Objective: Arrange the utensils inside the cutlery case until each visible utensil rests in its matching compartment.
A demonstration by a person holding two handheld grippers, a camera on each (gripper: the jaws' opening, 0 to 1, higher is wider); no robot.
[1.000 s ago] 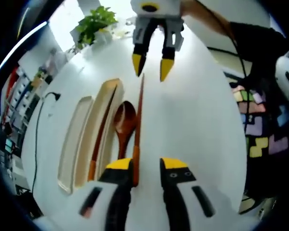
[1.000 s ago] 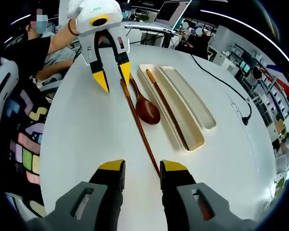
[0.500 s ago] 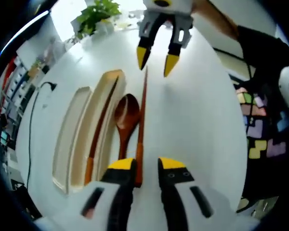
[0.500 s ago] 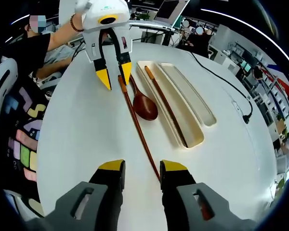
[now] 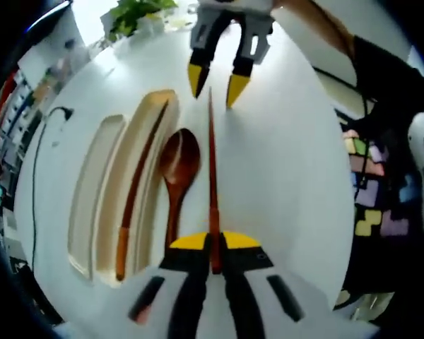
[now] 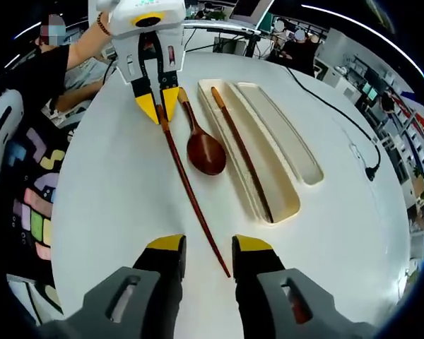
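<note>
Chopstick [image 5: 213,169] end hidden between left gripper [image 5: 213,241] jaws

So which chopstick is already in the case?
The chopstick lying in the case's wider tray. The other chopstick lies on the table, its end between the left gripper's jaws.

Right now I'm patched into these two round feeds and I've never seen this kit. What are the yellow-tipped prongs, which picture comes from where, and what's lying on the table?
Those prongs are the jaws of two hand-held grippers; a person carries one in each hand, and a camera rides on each, looking along its jaws. In the left gripper view, the left gripper is shut on the thick end of a loose dark wooden chopstick. The right gripper is open, its jaws either side of that chopstick's thin tip. On the round white table also lie a brown wooden spoon and a long cream two-slot cutlery case, with a second chopstick in the slot nearer the spoon.
</note>
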